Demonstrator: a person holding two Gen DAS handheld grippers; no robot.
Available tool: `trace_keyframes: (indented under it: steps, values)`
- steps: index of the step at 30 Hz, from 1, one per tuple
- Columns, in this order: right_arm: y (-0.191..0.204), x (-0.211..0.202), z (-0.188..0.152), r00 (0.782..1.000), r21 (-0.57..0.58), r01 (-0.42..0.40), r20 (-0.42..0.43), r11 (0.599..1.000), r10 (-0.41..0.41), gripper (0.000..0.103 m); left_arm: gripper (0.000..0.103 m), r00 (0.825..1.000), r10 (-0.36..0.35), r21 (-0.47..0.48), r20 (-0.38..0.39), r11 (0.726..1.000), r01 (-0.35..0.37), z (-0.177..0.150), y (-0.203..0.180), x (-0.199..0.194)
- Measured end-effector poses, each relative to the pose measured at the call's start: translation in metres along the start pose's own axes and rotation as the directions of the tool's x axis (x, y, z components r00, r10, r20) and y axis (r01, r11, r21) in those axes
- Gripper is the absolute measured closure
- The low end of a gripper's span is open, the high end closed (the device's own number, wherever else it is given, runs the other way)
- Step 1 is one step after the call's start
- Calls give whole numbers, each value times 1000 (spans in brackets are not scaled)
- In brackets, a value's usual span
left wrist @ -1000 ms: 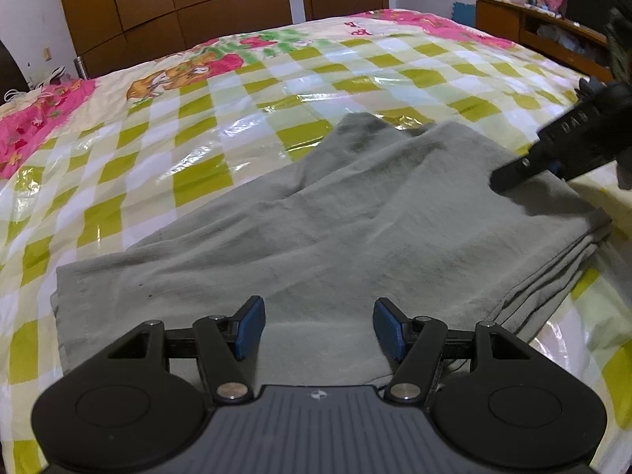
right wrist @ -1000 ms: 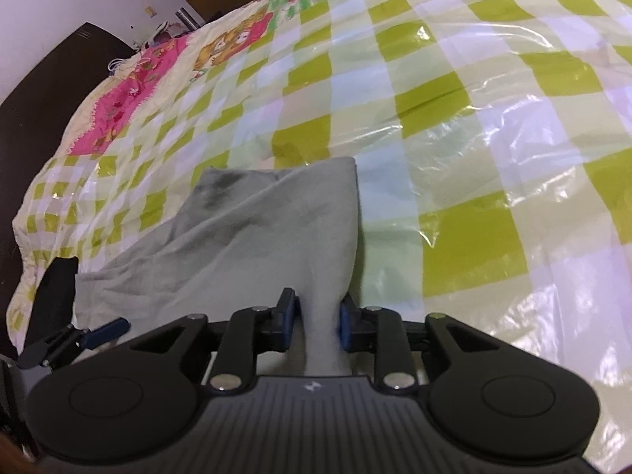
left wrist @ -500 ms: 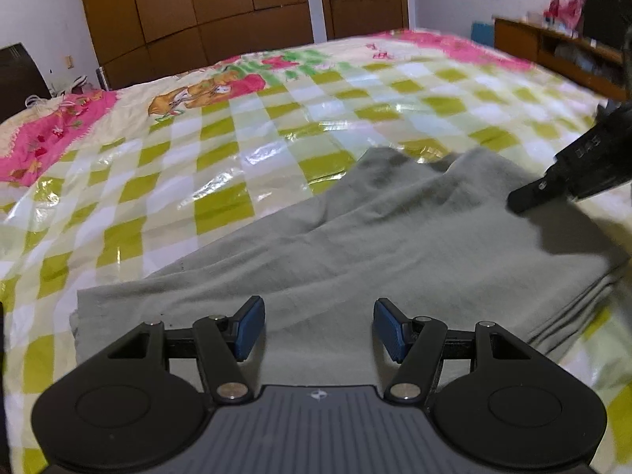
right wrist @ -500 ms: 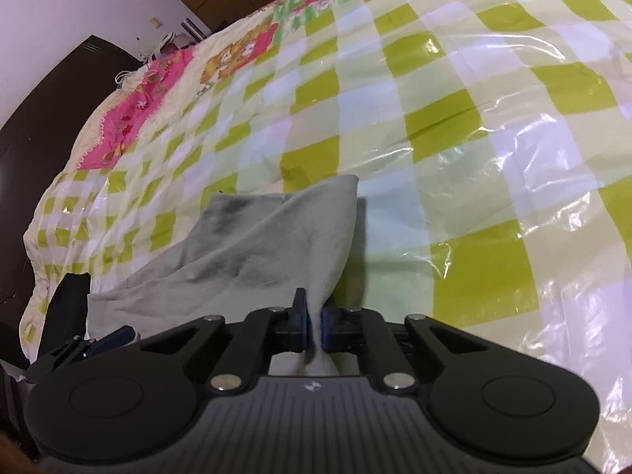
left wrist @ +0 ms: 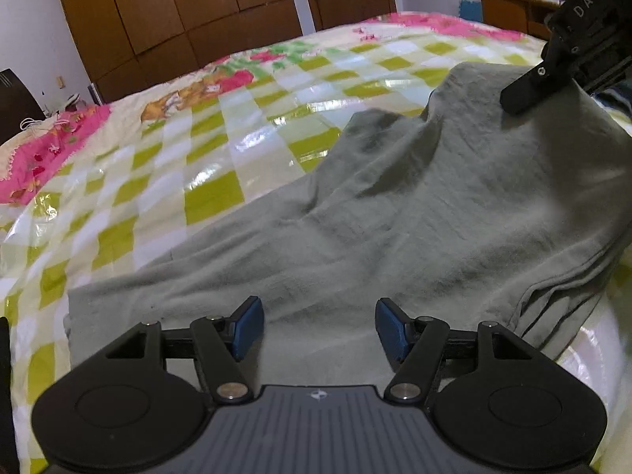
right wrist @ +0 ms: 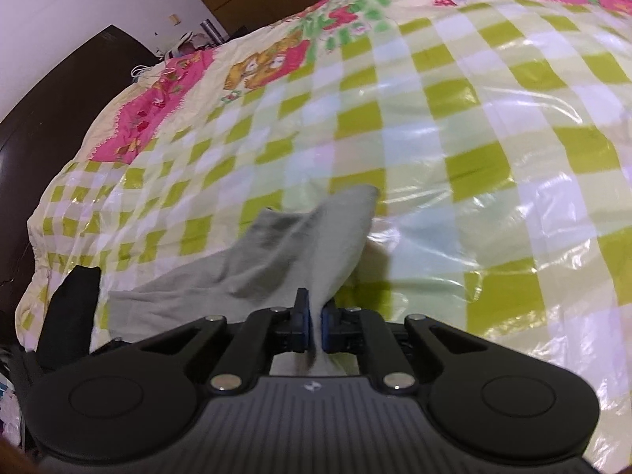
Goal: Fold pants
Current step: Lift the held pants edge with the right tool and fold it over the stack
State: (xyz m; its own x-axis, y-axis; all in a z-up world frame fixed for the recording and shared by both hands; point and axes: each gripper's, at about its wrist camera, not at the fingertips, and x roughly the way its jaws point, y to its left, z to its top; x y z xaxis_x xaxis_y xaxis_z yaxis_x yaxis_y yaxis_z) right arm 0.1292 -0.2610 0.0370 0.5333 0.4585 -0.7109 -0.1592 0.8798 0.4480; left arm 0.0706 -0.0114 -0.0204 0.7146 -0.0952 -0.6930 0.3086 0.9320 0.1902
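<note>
The right gripper (right wrist: 314, 326) hides the soft grey pants' (left wrist: 414, 213) pinched edge between closed fingers; the left gripper (left wrist: 318, 330) gapes above the pants.

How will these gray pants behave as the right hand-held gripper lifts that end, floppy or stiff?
Probably floppy: the gray pants drape and wrinkle from the right hand-held gripper down to the bed. Likely light, since a narrow pinch holds the raised end. The glossy checked cover may let the lower part slide.
</note>
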Motion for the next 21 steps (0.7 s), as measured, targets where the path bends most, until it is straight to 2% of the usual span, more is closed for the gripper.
trace_keyframes:
  steps: [4,7,11,14,19,21]
  values:
    - [23,-7,4,1000,-24,0,-10,1000,0,97,26,999,-29,-20,-19,999,28,-4,6,1]
    - [44,-8,10,1000,-29,-13,-20,999,13,97,26,1000,-31,-24,1,999,31,-5,10,-7]
    - [75,-5,17,1000,-54,-22,-22,998,21,97,26,998,44,-15,42,999,-43,-14,24,-23]
    - [97,2,21,999,-66,-39,-38,997,37,97,26,995,79,-64,57,995,-75,-21,45,-35]
    - [127,22,20,997,-91,-37,-74,995,30,97,26,992,123,-77,40,990,-120,-30,65,-48]
    - [138,32,18,996,-98,-36,-89,995,27,97,26,993,118,-62,0,991,-118,-33,69,-46]
